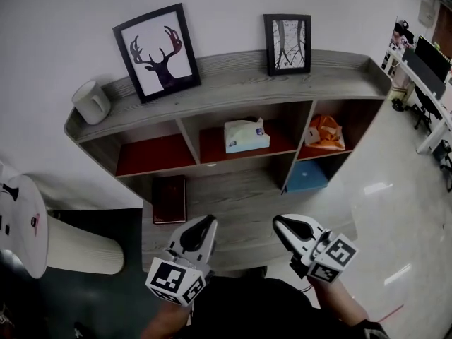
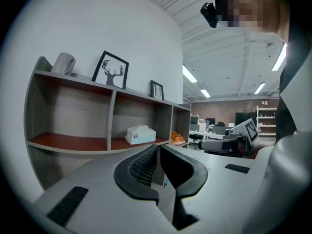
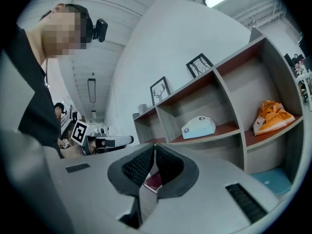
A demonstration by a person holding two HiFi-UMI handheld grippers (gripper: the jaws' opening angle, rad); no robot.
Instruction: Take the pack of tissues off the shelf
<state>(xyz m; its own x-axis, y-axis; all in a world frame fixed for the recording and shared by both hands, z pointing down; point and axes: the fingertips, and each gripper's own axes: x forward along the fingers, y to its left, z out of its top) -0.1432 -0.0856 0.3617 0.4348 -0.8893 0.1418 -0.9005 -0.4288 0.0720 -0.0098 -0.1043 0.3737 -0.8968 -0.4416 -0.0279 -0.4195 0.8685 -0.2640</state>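
Pack of tissues (image 1: pixel 246 135) sits in the upper middle compartment of the shelf (image 1: pixel 240 83), on the red board, with nothing touching it. Orange bag (image 1: pixel 325 133) is one compartment to its right. My left gripper (image 1: pixel 208 221) and right gripper (image 1: pixel 278 222): jaws together, empty, side by side before the shelf, well apart from the tissues.

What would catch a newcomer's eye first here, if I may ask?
The curved grey shelf against the white wall, a framed deer picture on top. A pale pack of tissues sits alone in its upper middle compartment, an orange bag one compartment right. Nearer, the left gripper and right gripper are shut, empty.
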